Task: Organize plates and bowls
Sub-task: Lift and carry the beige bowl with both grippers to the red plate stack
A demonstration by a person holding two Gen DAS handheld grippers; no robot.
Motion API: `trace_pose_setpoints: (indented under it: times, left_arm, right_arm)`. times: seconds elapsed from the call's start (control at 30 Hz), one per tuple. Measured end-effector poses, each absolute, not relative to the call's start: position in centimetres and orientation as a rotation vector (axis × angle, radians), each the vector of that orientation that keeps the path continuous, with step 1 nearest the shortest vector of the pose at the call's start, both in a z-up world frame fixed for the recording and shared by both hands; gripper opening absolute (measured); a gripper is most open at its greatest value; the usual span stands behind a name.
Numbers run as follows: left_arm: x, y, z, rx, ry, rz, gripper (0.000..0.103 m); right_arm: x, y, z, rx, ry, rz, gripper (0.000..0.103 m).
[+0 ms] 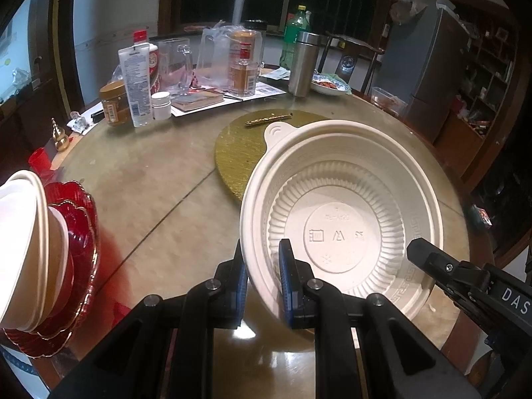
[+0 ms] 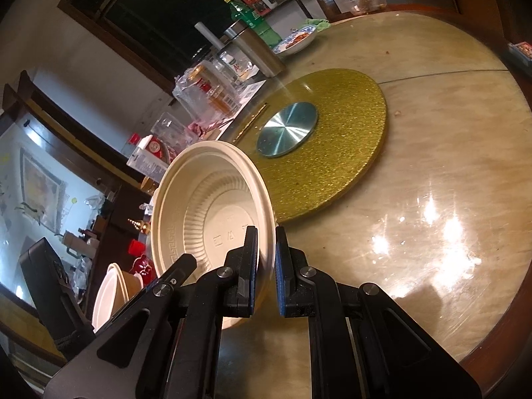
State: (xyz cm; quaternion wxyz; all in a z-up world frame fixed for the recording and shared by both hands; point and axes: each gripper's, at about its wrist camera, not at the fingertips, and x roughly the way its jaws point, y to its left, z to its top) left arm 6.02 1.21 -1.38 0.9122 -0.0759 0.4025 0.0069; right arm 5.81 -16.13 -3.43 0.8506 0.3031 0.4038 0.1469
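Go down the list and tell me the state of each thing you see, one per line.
White bowl: tilted, gripped at the rim from both sides.
Left tongs: shut on the bowl's near rim.
Right tongs: shut on the bowl's rim.
Red plates: stacked, cream bowls nested on top.
Green bottle: upright, capped.

A round glossy desk (image 2: 432,153) carries a gold turntable (image 2: 352,139), a red plate stack (image 1: 78,232), and jars and bottles (image 1: 139,79) at its far edge.
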Motion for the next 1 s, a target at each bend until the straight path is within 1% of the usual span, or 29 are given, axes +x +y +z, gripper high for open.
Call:
trace_pose_setpoints:
  times: [0.57, 1.0]
  left_arm:
    - [4.6, 3.5, -0.4, -0.182, 0.802, 0.035, 0.016]
    - [4.4, 4.0, -0.3, -0.193, 0.8, 0.032, 0.016]
  right_arm:
    - [5.3, -13.5, -2.0, 0.596, 0.842, 0.358, 0.009]
    - [5.1, -13.2, -1.8, 0.589, 0.838, 0.366, 0.009]
